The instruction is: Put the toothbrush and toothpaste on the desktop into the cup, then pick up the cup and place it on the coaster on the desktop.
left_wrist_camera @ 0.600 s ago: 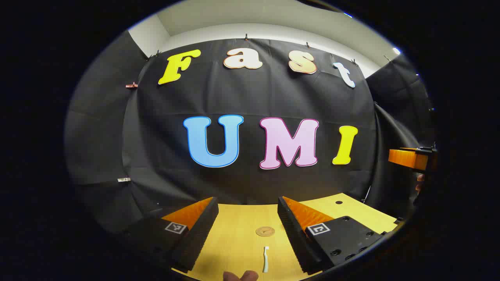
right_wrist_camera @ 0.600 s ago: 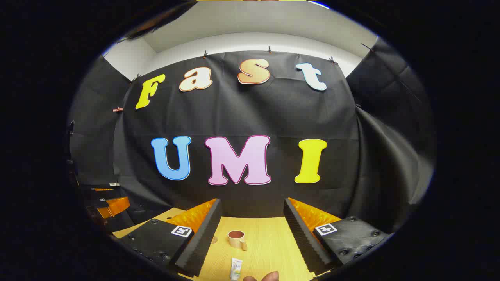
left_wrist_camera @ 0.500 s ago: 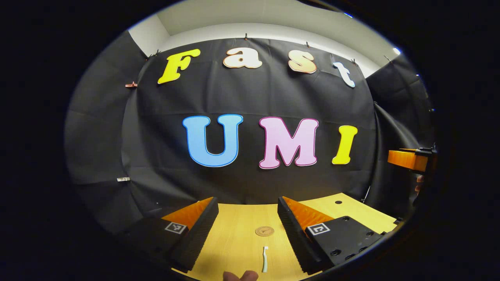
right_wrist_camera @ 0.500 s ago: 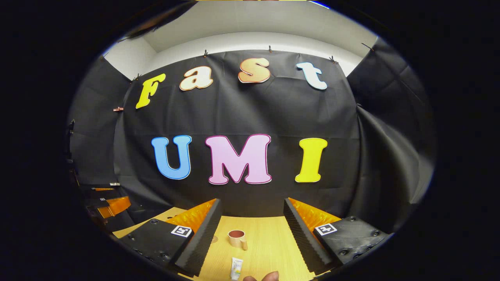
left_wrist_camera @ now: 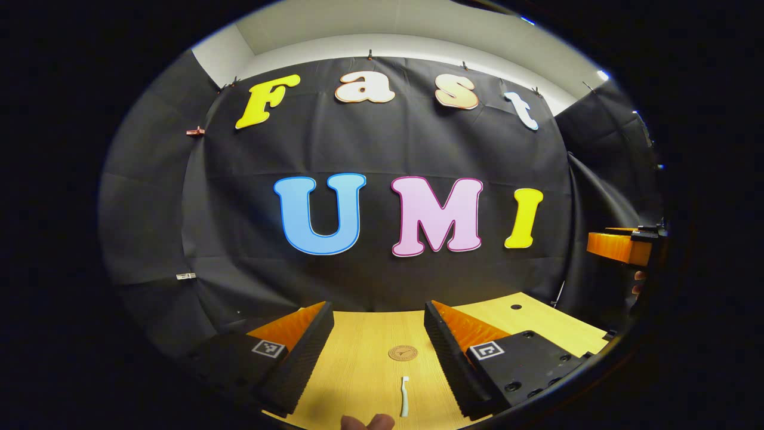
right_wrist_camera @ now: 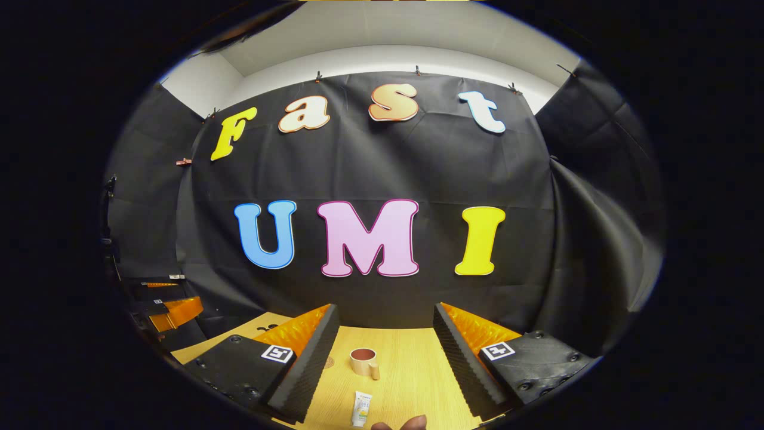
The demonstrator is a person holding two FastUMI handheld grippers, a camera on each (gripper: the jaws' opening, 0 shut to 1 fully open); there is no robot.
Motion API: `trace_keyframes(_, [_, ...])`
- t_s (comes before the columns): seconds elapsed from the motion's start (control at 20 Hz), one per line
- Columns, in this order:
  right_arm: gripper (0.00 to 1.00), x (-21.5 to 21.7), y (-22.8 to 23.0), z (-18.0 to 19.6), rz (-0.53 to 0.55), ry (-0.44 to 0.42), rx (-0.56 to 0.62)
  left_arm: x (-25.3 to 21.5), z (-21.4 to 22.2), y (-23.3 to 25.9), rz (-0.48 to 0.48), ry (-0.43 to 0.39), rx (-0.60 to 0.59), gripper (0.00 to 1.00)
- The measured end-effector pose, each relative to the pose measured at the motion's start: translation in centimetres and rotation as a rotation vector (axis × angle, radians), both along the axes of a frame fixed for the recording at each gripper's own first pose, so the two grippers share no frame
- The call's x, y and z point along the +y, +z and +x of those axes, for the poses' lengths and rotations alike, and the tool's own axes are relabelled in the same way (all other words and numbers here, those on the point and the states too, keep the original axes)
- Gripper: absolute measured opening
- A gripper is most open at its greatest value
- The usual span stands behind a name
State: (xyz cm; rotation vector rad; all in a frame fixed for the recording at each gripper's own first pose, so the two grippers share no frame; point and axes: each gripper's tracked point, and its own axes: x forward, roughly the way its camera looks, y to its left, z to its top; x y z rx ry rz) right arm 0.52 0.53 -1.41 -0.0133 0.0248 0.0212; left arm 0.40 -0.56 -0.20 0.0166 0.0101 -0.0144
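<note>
Left gripper view: toothbrush; right: cup

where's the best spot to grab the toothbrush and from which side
Probably mid-handle, from straight above. The toothbrush lies flat on the wooden desktop, its length running away from the left gripper, between the open fingers, short of the coaster. Being thin and flat, it suits fingers closing across the narrow handle, one on each long side.
</note>
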Motion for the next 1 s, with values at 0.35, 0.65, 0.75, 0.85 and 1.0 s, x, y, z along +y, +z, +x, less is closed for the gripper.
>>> trace_keyframes(0.35, [0.97,0.7,-1.8,0.7,0.024,0.026,0.078,0.2,0.0,-0.2,0.008,-0.001,0.002,0.96])
trace_keyframes(0.65, [0.98,2.9,-12.2,2.4,0.048,0.094,0.448,0.4,-0.2,-1.2,0.012,-0.001,0.022,0.96])
trace_keyframes(0.75, [0.98,3.3,-16.0,2.6,0.058,0.107,0.578,0.4,-0.3,-1.8,0.017,-0.002,0.031,0.96])
trace_keyframes(0.85, [0.98,3.9,-19.8,2.9,0.078,0.113,0.696,0.7,-0.4,-2.3,0.017,0.005,0.042,0.96])
trace_keyframes(1.0, [0.98,4.2,-25.8,3.3,0.115,0.113,0.864,0.7,-0.6,-3.3,0.002,0.014,0.068,0.96])
